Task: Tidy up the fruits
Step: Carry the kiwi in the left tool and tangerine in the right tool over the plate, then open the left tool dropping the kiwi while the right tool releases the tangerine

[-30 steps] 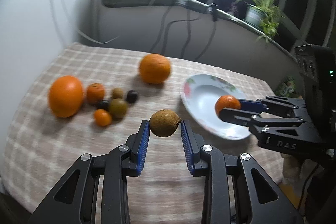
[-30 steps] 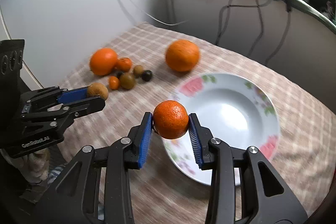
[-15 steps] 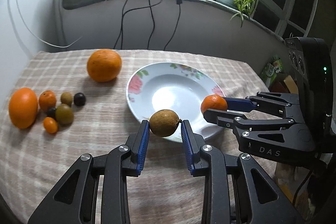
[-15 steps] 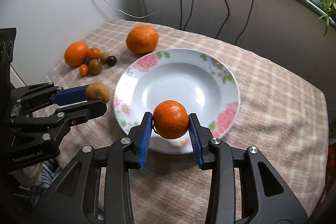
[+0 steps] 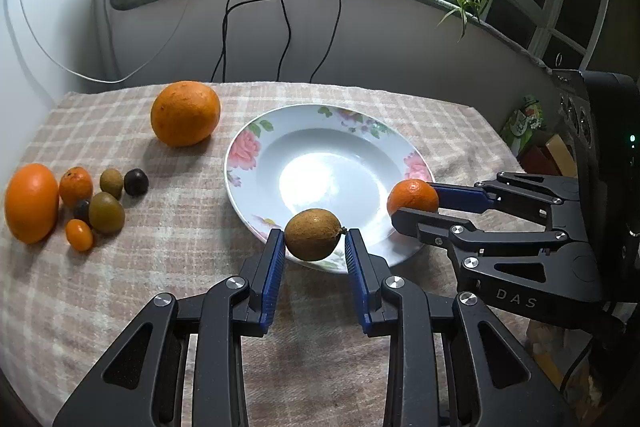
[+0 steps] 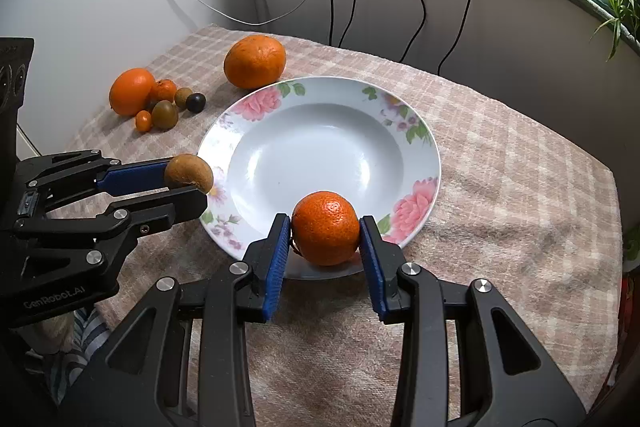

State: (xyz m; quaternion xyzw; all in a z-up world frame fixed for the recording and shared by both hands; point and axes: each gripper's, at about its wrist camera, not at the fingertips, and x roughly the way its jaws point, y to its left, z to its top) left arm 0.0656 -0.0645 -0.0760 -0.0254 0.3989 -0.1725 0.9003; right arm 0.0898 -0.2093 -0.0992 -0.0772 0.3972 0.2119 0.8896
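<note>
I have the brown fruit (image 5: 314, 235) pinched in my left gripper (image 5: 315, 241) and the mandarin (image 6: 325, 228) in my right gripper (image 6: 325, 231), both over the plate (image 6: 416, 131)'s near rim. Released here, either could clip the rim and roll onto the bench (image 6: 520, 187).

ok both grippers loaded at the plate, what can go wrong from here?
1. Both fruits sit over the near rim of the plate, not the well; released here, the mandarin or the brown fruit may roll onto the cloth.
2. The left gripper and the right gripper converge on one edge and could knock together.
</note>
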